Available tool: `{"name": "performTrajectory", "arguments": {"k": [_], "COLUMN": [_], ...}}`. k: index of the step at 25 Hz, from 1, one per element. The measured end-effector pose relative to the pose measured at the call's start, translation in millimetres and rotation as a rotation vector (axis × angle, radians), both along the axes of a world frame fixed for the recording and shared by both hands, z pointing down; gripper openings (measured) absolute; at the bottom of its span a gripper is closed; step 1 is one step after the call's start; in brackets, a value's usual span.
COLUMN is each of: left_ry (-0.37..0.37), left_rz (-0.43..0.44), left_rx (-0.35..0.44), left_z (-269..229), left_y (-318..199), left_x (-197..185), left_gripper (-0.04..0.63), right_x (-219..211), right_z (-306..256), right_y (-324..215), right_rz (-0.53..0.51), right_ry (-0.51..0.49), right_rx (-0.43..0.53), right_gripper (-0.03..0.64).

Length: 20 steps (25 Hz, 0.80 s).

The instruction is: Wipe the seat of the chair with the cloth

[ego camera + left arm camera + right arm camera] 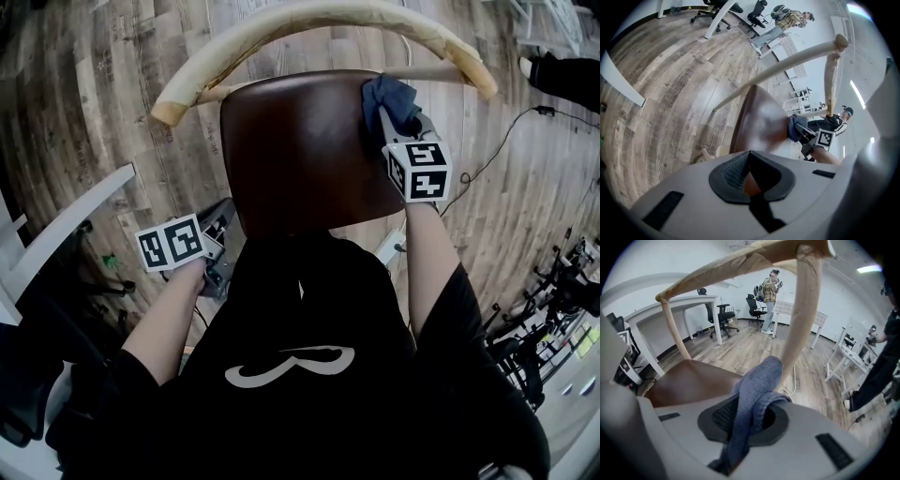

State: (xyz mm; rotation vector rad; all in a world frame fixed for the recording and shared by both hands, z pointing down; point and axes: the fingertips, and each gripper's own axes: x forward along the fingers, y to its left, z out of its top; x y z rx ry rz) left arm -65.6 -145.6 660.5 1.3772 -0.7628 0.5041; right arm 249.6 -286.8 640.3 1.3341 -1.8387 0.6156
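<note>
Right gripper (384, 114) pinches the blue cloth (394, 94), which sits on the far right corner of the brown chair seat (300, 150). Left gripper (749, 157) is closed on nothing, beside the seat.

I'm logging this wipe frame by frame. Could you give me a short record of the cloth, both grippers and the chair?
cloth: blue, bunched, at the seat's far right corner
right gripper: shut on the cloth, over that corner
left gripper: shut, nothing held, off the seat's left side, above the floor
seat: dark brown, glossy, otherwise bare
backrest: pale curved wooden rail, just beyond the cloth
</note>
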Motion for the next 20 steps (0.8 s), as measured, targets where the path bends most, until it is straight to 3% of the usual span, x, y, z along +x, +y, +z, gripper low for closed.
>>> {"name": "performTrajectory", "arguments": {"k": [9,15,20], "left_ry": [-0.038,-0.059,-0.065], "left_rz": [-0.078,-0.137,-0.182], "left_rx": [-0.026,-0.044,-0.057], "left_z": [9,14,18], "left_y": [23,43,59], "left_x": [-30,-51,-64], "left_gripper": [0.014,0.015,0.015], "right_x": [-122,-246,-303], "right_z": [-40,-47,-40], "right_y": [20,64,90], "right_rz": [-0.227,-0.474,-0.535], "right_ry": [-0.163,-0.317,-0.412], "right_rx": [0.045,-0.004,-0.067], "right_gripper": [0.049,0.049,0.049]}}
